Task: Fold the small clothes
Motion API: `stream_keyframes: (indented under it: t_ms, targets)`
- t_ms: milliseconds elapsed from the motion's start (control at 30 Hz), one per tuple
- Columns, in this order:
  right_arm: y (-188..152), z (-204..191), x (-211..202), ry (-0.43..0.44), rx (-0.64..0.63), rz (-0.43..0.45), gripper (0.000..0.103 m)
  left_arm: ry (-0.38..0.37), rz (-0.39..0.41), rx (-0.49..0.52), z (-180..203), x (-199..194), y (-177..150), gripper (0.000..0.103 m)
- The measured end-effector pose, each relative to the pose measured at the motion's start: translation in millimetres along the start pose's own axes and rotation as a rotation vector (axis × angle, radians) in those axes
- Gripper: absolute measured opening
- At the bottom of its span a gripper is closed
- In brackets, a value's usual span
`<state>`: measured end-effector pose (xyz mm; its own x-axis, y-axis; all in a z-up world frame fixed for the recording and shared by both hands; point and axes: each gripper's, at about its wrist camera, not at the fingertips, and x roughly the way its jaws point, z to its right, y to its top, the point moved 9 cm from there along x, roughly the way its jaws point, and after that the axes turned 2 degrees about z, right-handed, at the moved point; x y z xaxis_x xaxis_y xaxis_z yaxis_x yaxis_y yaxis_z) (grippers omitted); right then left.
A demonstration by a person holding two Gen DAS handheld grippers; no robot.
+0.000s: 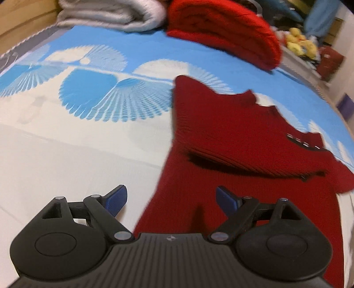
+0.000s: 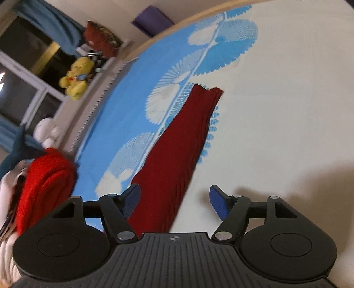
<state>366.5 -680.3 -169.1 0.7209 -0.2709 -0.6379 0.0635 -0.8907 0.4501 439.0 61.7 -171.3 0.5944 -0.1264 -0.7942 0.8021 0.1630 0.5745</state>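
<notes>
A small dark red knitted garment (image 1: pixel 239 141) lies spread on the blue and white bedsheet (image 1: pixel 77 141), with a fold crease across its middle and small metal buttons near its right side. My left gripper (image 1: pixel 171 200) is open and empty, hovering over the garment's near left edge. In the right wrist view the same garment (image 2: pixel 177 146) appears as a long narrow red strip running away from me. My right gripper (image 2: pixel 174 199) is open and empty, just above the strip's near end.
A folded bright red knit (image 1: pixel 223 28) and a folded grey-white blanket (image 1: pixel 110 15) lie at the far side of the bed. Yellow plush toys (image 2: pixel 76 76) sit on a window ledge beyond the bed edge. The bright red knit also shows at the left (image 2: pixel 44 177).
</notes>
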Motion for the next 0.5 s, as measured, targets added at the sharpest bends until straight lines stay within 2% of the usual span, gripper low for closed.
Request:
stream_keyframes:
  t_ms: [67, 167, 233, 267, 300, 333, 367, 500]
  targets:
    - [0.7, -4.5, 31.4, -0.063, -0.015, 0.01, 0.071, 0.006, -0.026, -0.063, -10.0, 9.8, 2.7, 0.091]
    - [8.4, -0.9, 50.1, -0.136, -0.016, 0.092, 0.071, -0.012, -0.048, -0.141, -19.5, 15.9, 5.4, 0.091]
    - [13.0, 1.1, 66.7, -0.15, 0.003, 0.103, 0.075, -0.004, -0.054, -0.152, -21.4, 19.1, 5.4, 0.091]
    - [15.9, -2.6, 70.1, -0.142, -0.023, 0.125, 0.072, 0.002, -0.058, -0.147, -22.1, 20.8, 4.4, 0.091]
    - [16.4, -7.4, 76.8, -0.152, -0.078, 0.113, 0.061, 0.008, -0.063, -0.141, -21.8, 22.5, 3.0, 0.091]
    - [15.8, -8.5, 81.2, -0.17, -0.114, 0.09, 0.009, 0.014, -0.071, -0.131, -21.1, 24.4, 1.0, 0.091]
    - [17.8, -8.2, 78.6, -0.164, -0.098, 0.086, 0.011, 0.02, -0.079, -0.122, -20.7, 26.2, -0.4, 0.091]
    - [49.6, -11.3, 29.4, -0.144, -0.023, 0.279, 0.01, 0.029, -0.08, -0.134, -21.9, 28.8, -0.9, 0.091]
